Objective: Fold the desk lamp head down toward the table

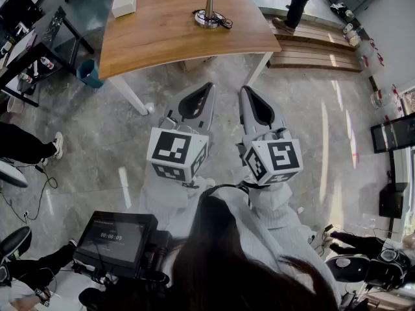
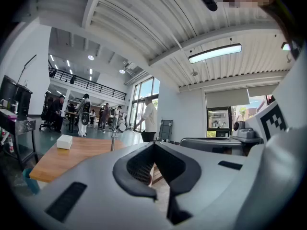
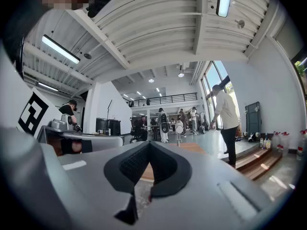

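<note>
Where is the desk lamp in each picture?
Head view: the desk lamp stands at the top middle, on the wooden table.
Left gripper view: the desk lamp is small and far, left of centre.
Right gripper view: the desk lamp is small, just right of centre.
Shared landmark: the wooden table under it.

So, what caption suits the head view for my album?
Left claw and right claw, both shut, face a wooden table bearing a desk lamp.

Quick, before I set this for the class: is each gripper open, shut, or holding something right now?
The left gripper: shut, holding nothing.
The right gripper: shut, holding nothing.
</note>
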Available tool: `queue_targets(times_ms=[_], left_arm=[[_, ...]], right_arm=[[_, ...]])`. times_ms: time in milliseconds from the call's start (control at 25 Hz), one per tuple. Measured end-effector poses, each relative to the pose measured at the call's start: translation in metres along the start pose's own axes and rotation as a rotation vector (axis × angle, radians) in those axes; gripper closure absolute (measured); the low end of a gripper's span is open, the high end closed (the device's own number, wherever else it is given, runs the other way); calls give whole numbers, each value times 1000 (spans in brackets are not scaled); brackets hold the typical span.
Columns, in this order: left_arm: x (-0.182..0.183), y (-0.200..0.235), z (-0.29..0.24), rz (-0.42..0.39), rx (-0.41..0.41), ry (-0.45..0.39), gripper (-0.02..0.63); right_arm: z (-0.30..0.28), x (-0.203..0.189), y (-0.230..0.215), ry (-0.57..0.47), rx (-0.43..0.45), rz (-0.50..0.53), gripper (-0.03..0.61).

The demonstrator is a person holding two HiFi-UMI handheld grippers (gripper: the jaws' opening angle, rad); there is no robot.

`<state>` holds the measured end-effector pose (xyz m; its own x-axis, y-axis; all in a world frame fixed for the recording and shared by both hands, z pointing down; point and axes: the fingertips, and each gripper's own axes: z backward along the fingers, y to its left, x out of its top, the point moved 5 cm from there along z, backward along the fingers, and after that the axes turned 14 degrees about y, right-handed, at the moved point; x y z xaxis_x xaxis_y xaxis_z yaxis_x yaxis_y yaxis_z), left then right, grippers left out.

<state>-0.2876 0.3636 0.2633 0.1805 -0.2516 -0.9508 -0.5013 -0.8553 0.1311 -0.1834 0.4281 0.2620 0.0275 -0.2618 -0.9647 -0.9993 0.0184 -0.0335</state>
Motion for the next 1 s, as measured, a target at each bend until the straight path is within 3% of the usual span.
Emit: queue_targets(times_ms=[680,1000], left_arm=[[-1,-22,-25,12,38,3,612],[-8,7,-77,35,72,33,612]], right_arm=[[8,-4,-29,4,26,7,578],[-41,-21,-68,50,47,-29,578]])
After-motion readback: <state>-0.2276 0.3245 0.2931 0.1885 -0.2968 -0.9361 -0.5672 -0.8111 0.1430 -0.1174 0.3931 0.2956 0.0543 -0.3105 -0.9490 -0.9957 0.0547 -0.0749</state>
